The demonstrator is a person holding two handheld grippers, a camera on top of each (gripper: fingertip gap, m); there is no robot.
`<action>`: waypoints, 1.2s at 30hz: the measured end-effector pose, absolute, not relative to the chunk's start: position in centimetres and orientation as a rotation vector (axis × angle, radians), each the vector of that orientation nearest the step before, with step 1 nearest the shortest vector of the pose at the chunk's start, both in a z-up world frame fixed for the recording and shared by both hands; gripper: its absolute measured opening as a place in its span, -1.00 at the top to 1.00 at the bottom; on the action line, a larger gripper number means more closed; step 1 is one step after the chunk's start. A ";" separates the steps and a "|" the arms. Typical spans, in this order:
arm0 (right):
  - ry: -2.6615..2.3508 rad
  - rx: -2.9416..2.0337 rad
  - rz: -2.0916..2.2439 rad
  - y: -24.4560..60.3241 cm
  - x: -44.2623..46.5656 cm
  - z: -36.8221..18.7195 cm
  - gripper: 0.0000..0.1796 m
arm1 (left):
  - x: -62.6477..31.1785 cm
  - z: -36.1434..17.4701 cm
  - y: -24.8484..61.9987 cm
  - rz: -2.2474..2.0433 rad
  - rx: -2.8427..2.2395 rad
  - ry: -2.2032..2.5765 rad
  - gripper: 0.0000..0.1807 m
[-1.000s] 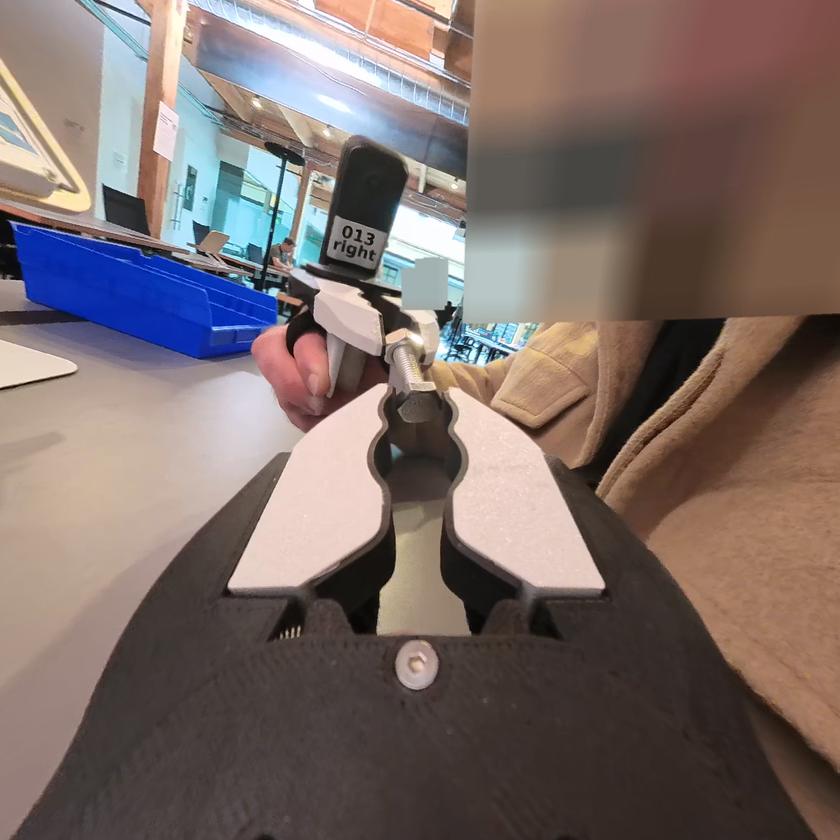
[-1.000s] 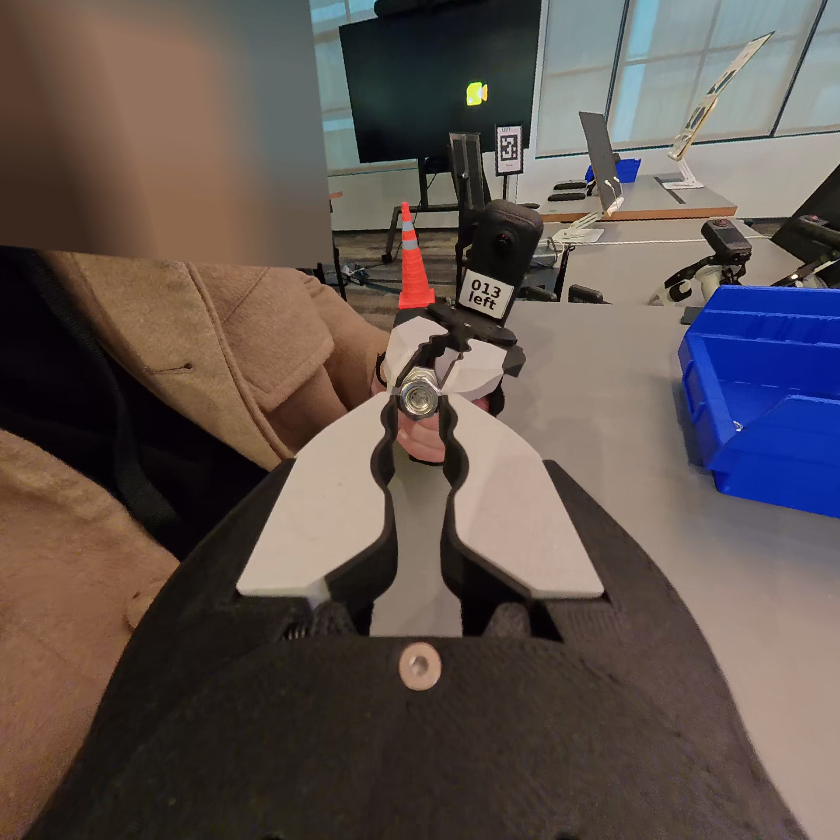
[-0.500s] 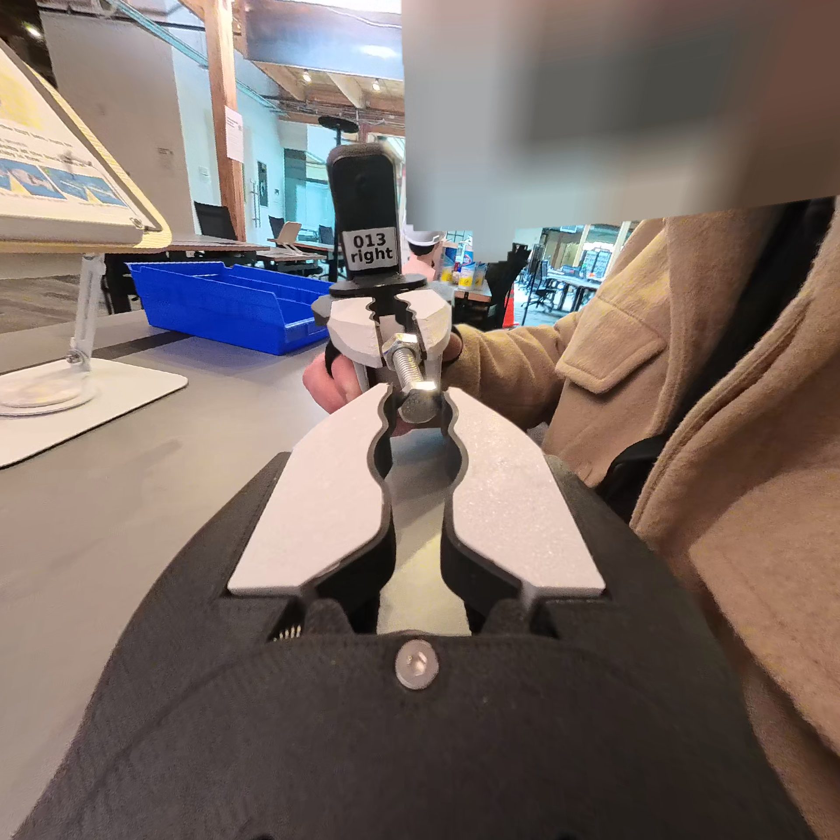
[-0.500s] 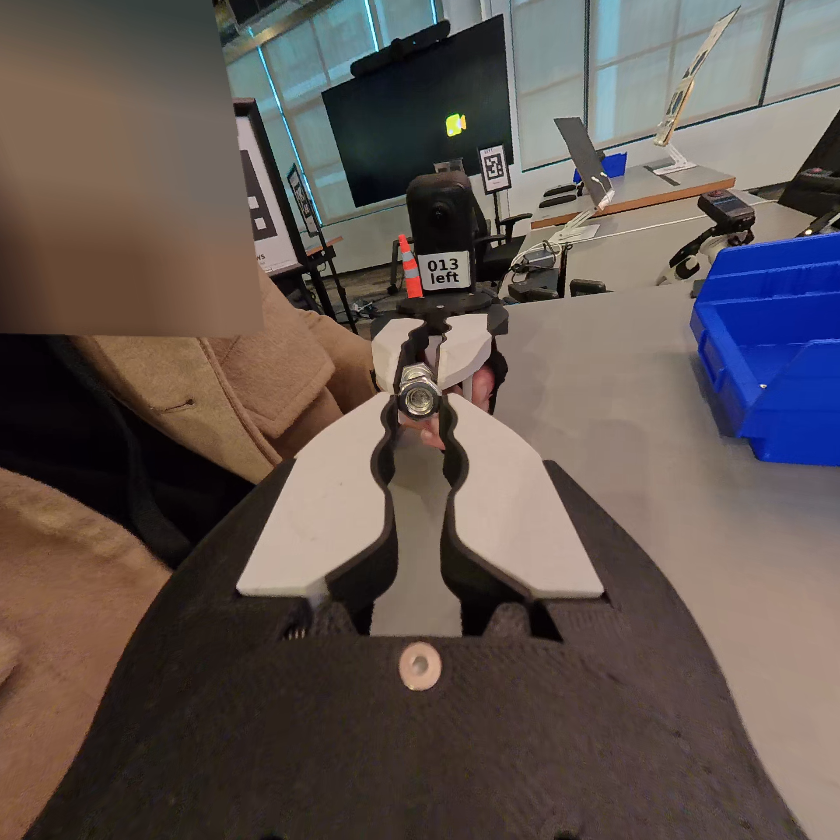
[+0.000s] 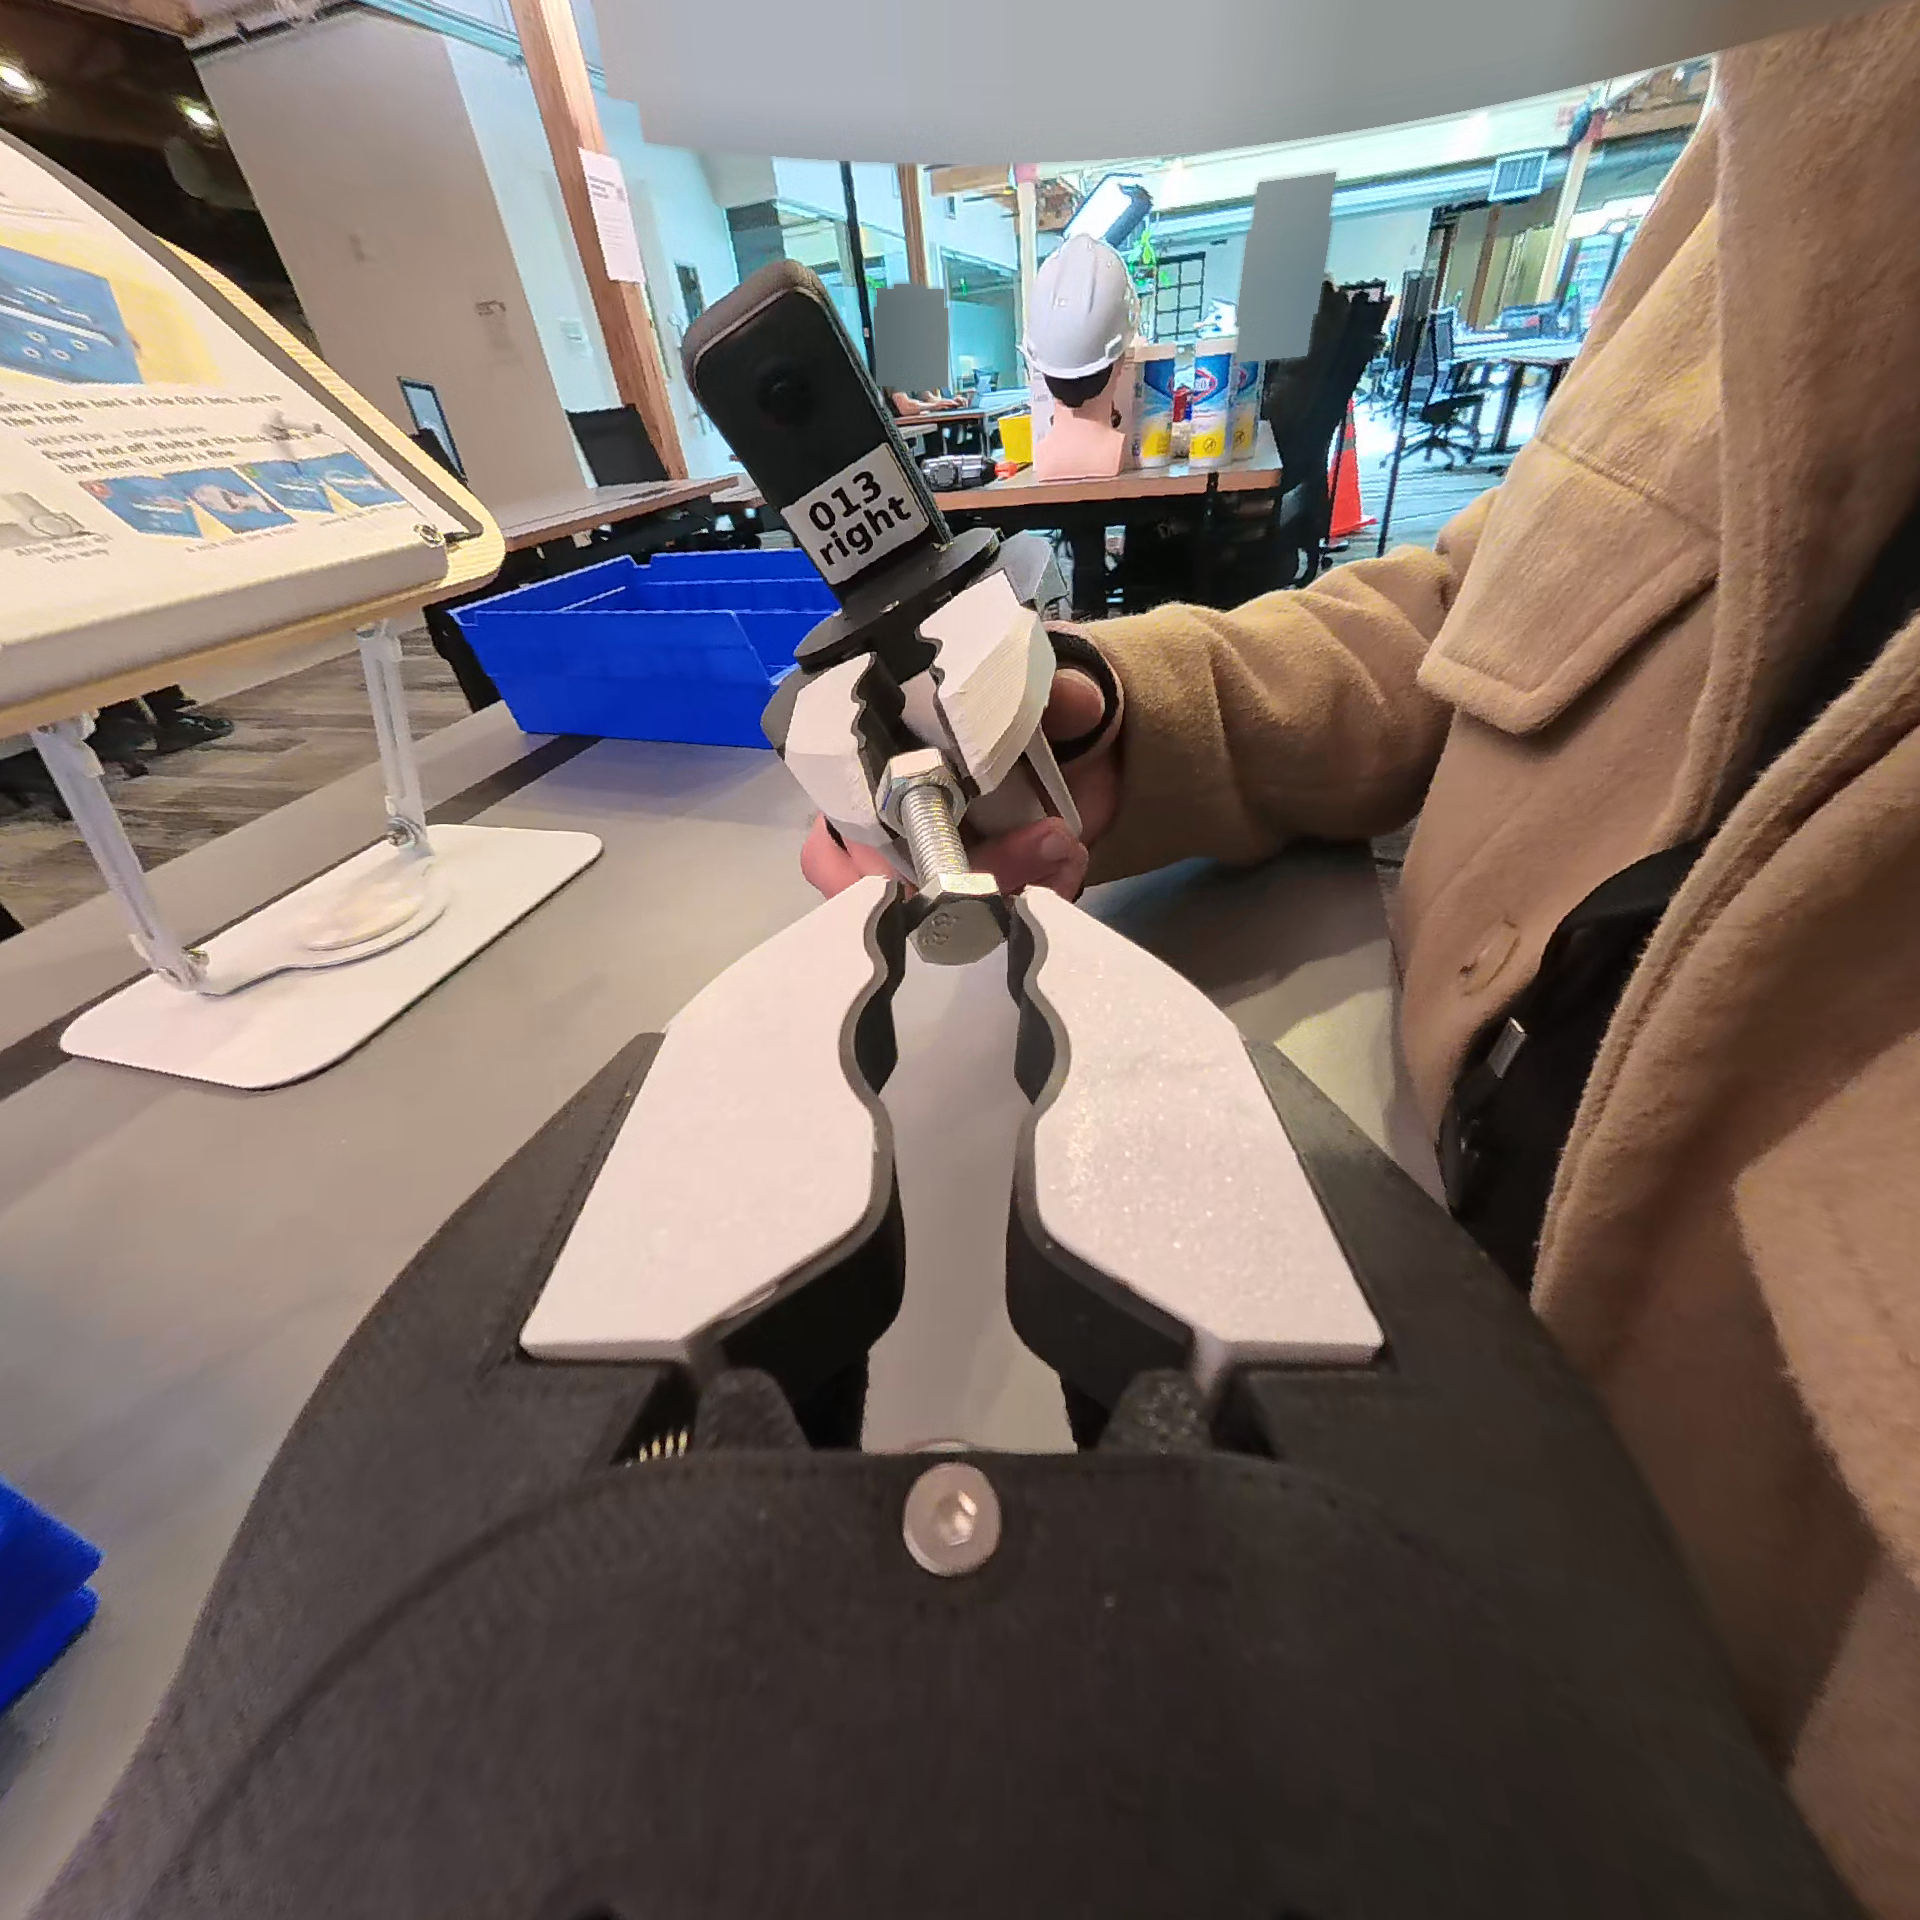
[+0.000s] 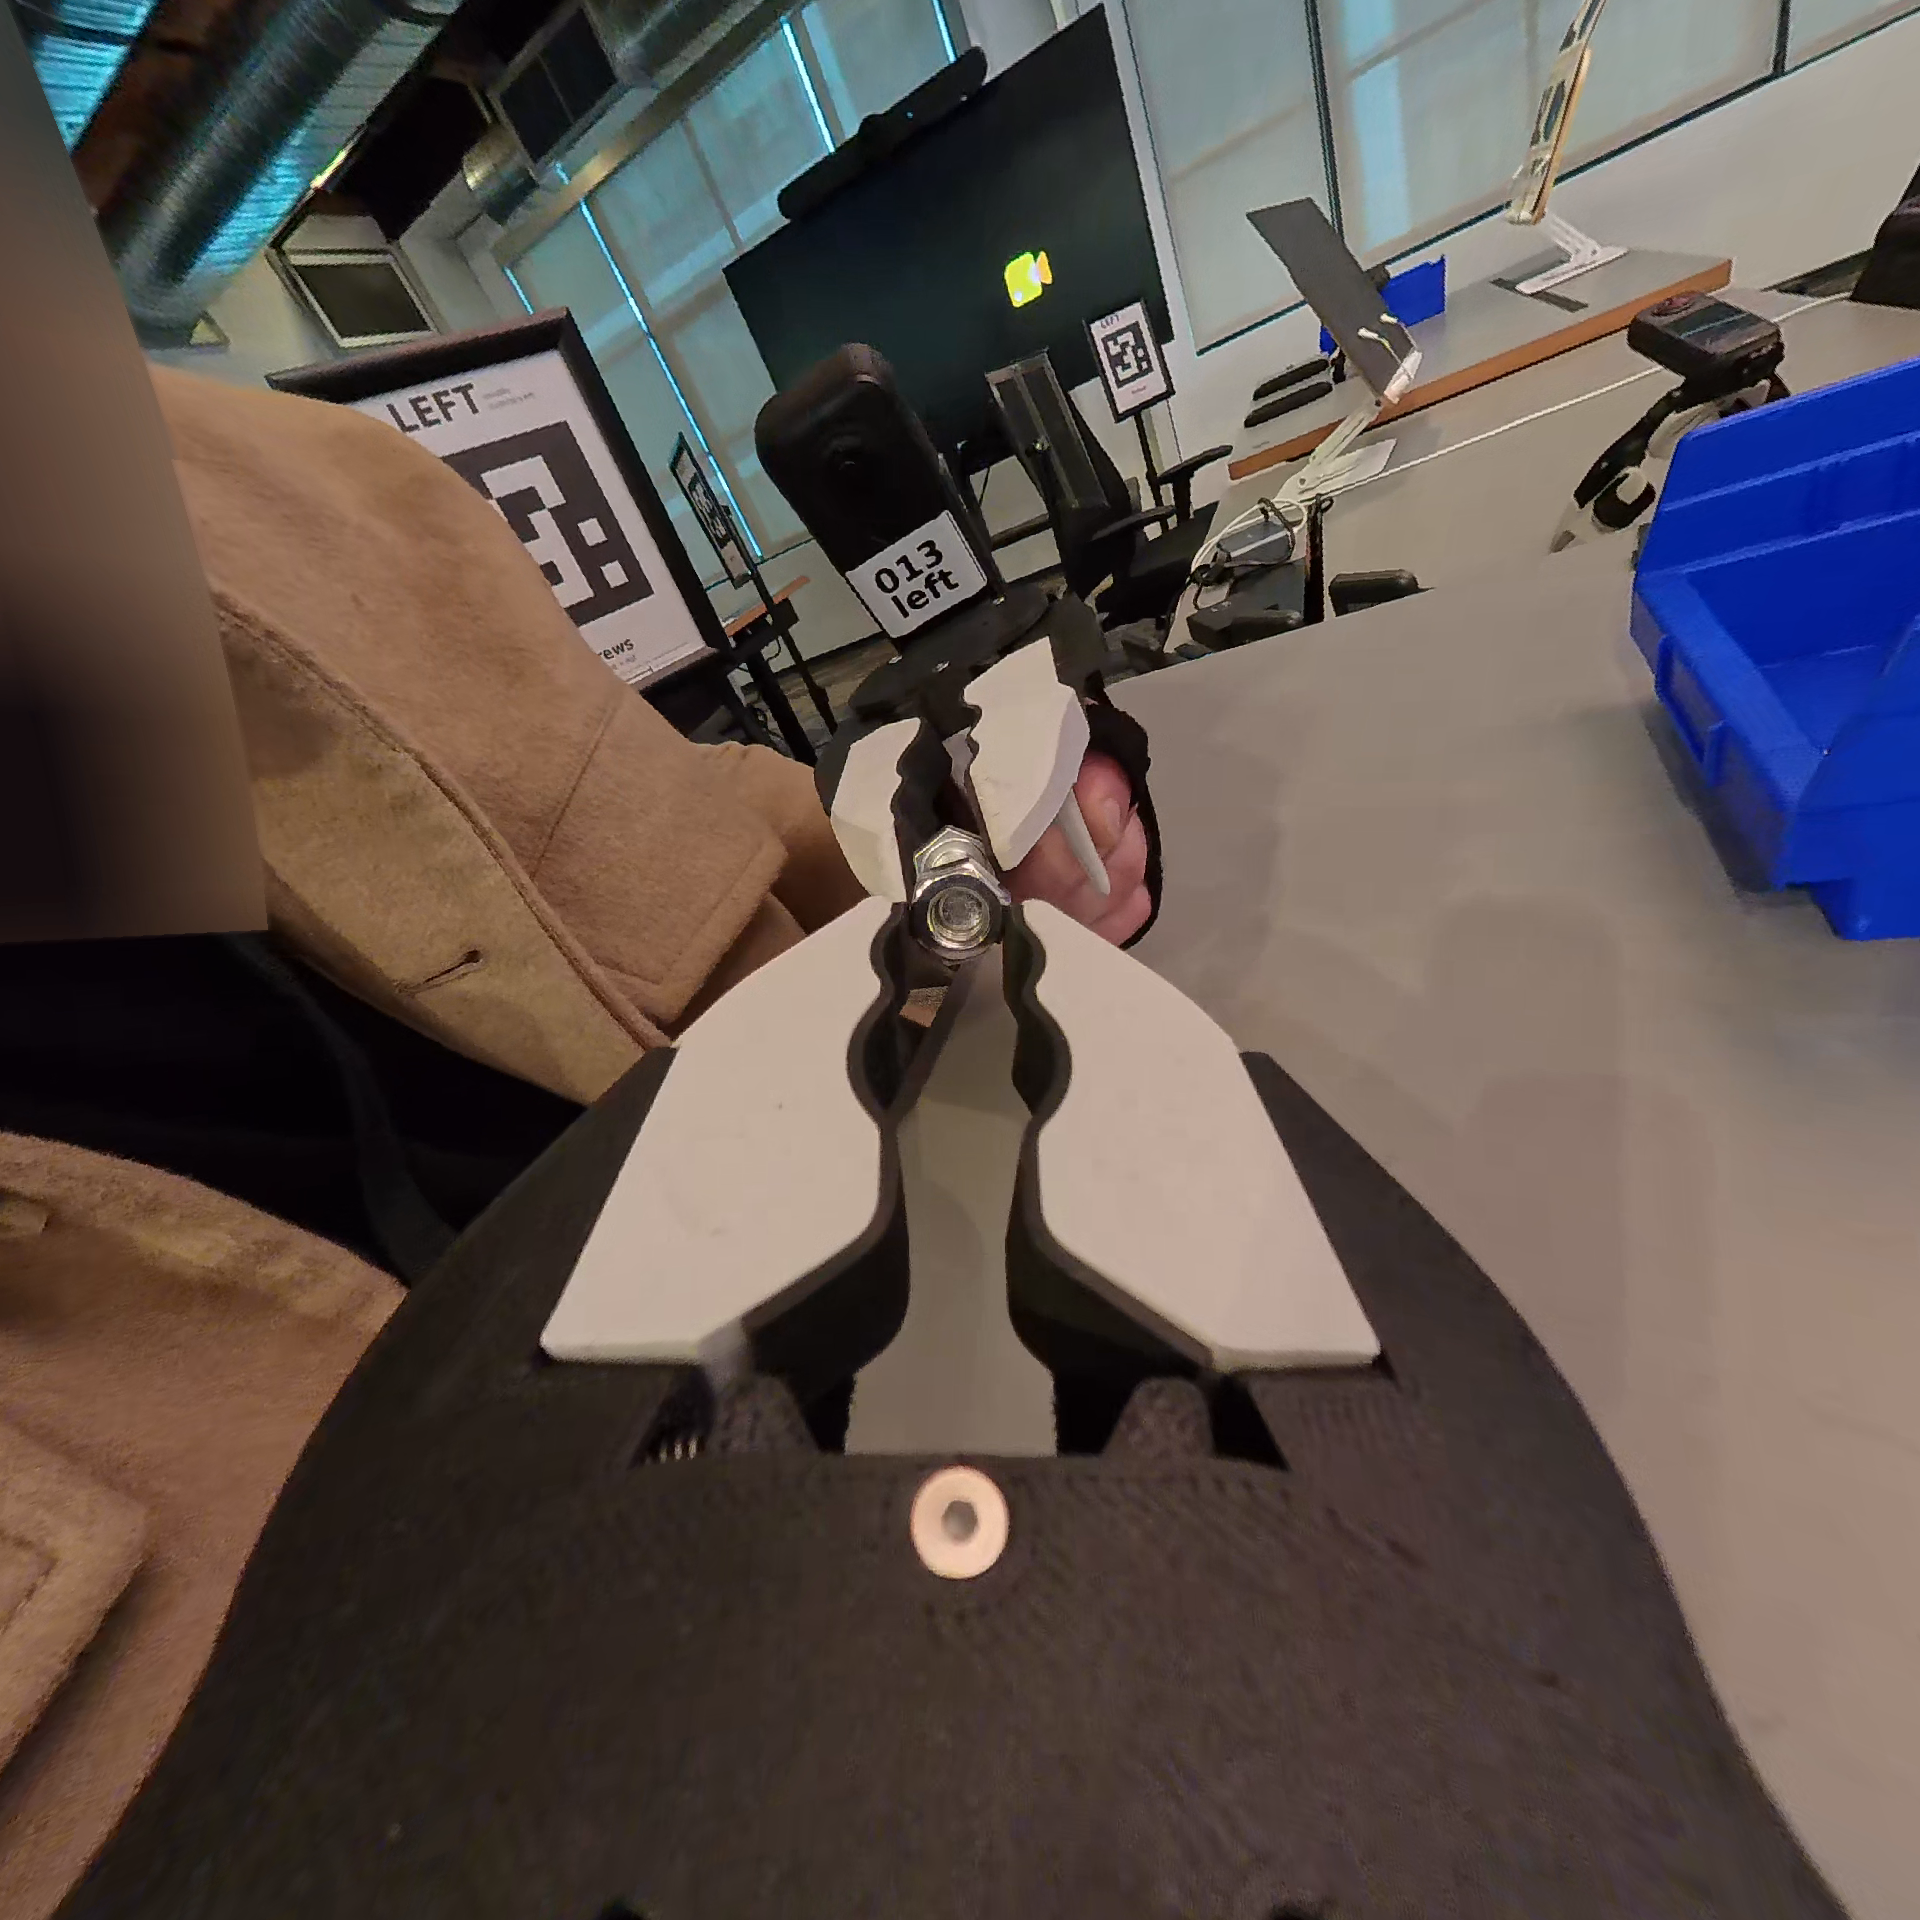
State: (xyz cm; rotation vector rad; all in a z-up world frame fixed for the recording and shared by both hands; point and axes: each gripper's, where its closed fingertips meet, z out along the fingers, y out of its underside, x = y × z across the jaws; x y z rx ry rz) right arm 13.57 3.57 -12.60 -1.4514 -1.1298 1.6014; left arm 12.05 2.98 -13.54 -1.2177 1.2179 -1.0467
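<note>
Gripping the bolt (image 5: pixel 954 914) head, left claw (image 5: pixel 952 914) faces right claw (image 6: pixel 956 920) clamping nut (image 6: pixel 948 854).

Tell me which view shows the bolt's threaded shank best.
The left wrist view: the bolt lies side-on, threads visible between the left gripper at its head and the right gripper at the nut. The right wrist view shows it end-on, shank hidden.

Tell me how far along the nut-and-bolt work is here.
Done: both grips are set. In hand: the left tool is shut on the bolt head; the right tool is shut on the nut. Remaining: the nut is on the thread, bare between it and the head.
</note>
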 end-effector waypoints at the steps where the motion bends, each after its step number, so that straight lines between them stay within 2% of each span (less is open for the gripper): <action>1: -1.129 -1.455 1.604 3.6 13.6 -12.7 0.81 | 12.1 -13.6 3.0 -1.036 -1.218 1.223 0.80; 20: -1.121 -1.478 1.624 3.7 13.7 -12.8 0.80 | 12.2 -13.7 3.1 -0.999 -1.210 1.233 0.80; 36: -0.990 -1.636 1.798 4.2 13.6 -14.1 0.80 | 12.1 -15.0 3.7 -0.540 -1.166 1.420 0.80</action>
